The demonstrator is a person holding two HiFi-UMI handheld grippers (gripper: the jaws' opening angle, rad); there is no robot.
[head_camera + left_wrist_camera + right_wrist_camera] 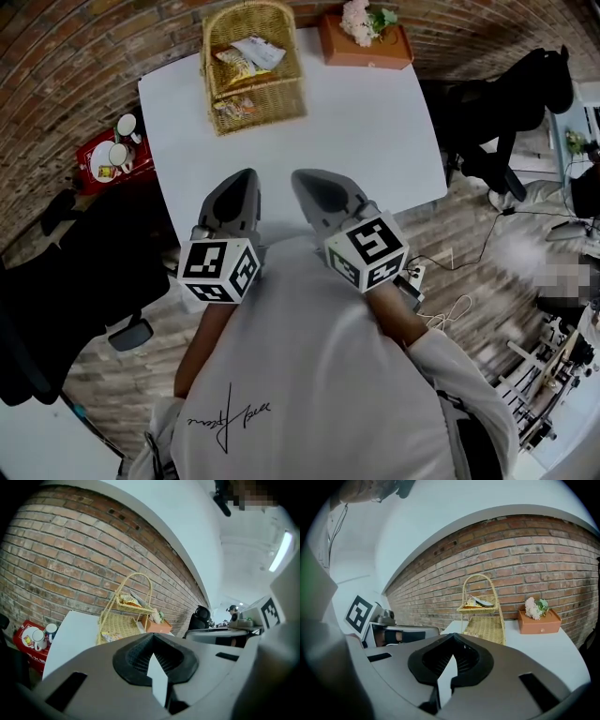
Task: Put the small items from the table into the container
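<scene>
While both tools are held low over the near edge of the white bench (356, 122), in front of a white shirt (309, 375), the left hand-held gripper (247, 176) is seen with its jaws pressed together and nothing between them, and the right hand-held gripper (300, 176) is likewise shut and empty. The same closed jaws are shown in each gripper's own view, where only a pale sliver of the bench can be seen past the dark pads. At the far edge of the bench a two-tier wicker basket (281, 94) with a tall looped handle is stood upright, well apart from both tools. Snack packets (248, 54) are laid in its upper tier, and another packet (232, 106) is lodged in the lower tier. Just beside the basket, toward the brick wall (75, 56), an orange box (370, 47) topped with pale flowers (361, 19) is set. Off the bench's left side a red box (94, 173) carrying two white mugs (127, 127) is placed.
</scene>
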